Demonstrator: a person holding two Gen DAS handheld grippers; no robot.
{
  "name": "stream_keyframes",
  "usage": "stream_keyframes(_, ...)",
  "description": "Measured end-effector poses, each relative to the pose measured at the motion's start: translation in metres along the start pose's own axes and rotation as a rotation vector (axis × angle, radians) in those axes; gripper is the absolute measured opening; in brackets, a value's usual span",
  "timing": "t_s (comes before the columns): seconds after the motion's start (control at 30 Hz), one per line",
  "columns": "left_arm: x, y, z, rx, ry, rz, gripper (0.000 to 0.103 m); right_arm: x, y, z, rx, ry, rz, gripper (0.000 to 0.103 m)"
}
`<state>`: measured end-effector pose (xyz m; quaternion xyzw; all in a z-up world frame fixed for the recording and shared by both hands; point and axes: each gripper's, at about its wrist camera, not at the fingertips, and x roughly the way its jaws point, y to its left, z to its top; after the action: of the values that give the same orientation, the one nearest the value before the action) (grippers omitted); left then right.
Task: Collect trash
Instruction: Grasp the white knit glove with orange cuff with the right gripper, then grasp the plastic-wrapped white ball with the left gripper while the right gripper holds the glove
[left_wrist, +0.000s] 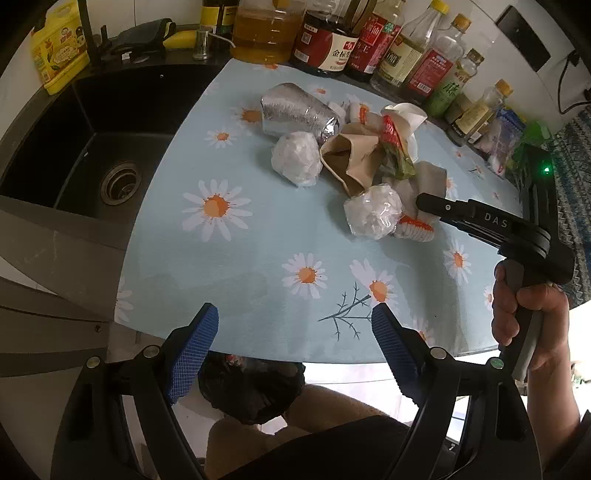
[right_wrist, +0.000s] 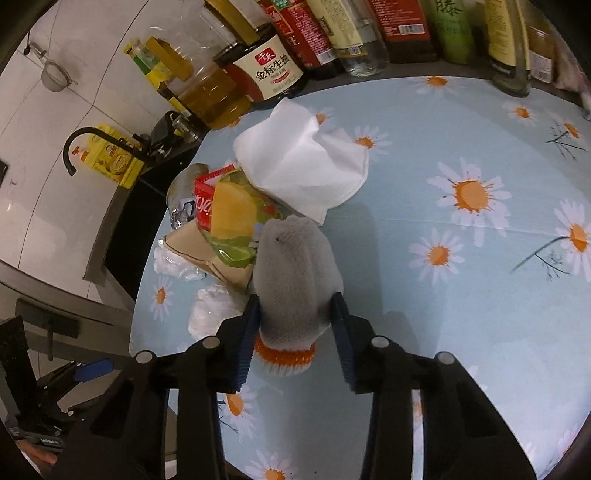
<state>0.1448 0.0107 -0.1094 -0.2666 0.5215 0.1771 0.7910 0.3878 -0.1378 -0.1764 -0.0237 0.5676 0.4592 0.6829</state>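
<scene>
The right gripper (right_wrist: 295, 332) has its blue ribbed pads (right_wrist: 246, 339) pressed against both sides of a grey knitted work glove (right_wrist: 295, 273), soft and rounded, with an orange-and-white ribbed cuff (right_wrist: 284, 356) toward the camera. The glove rests at the near edge of the trash pile on the countertop. Just beyond it lie a glossy red, yellow and green snack wrapper (right_wrist: 229, 218), a creased brown paper bag (right_wrist: 207, 254), and a folded white paper napkin (right_wrist: 303, 170).

The left gripper (left_wrist: 295, 339) hovers above the counter's front edge with its blue textured fingers (left_wrist: 201, 343) spread wide and holding nothing. From its view the pile also shows a crinkled silver foil bag (left_wrist: 295, 114) lying on its side and two balls of crumpled clear plastic (left_wrist: 295, 160) stuffed with white tissue, one beside the foil and the other (left_wrist: 373, 216) next to the right gripper's tip.

A light-blue oilcloth printed with white-and-orange daisies (left_wrist: 218, 206) covers the counter. A black sink (left_wrist: 74, 155) with a metal drain sits to its left. Oil, soy sauce and vinegar bottles (left_wrist: 328, 40) line the white tiled wall behind. A black bag (left_wrist: 251, 391) hangs below the counter edge.
</scene>
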Motion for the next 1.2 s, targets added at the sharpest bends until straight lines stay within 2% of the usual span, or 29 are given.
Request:
stream_keyframes(0.13,0.004,-0.006,0.002,-0.002,0.012,0.011,0.083,0.000,0.002,-0.001,-0.035,-0.013,0.004,0.025)
stream_keyframes(0.37,0.007,-0.019,0.011,0.022,0.014,0.018,0.083,-0.012,0.004,-0.002,-0.058,-0.044,0.006,0.018)
stream_keyframes(0.6,0.015,-0.033,0.021,0.072,0.019,0.006,0.083,-0.042,-0.001,-0.011,-0.042,-0.102,-0.009,0.018)
stream_keyframes(1.0,0.058,-0.085,0.040,0.258,0.066,-0.031,0.083,-0.107,-0.022,-0.046,0.051,-0.212,-0.073,0.018)
stream_keyframes(1.2,0.075,-0.105,0.054,0.317,0.080,-0.038,0.083,-0.131,-0.034,-0.066,0.108,-0.254,-0.107,0.018)
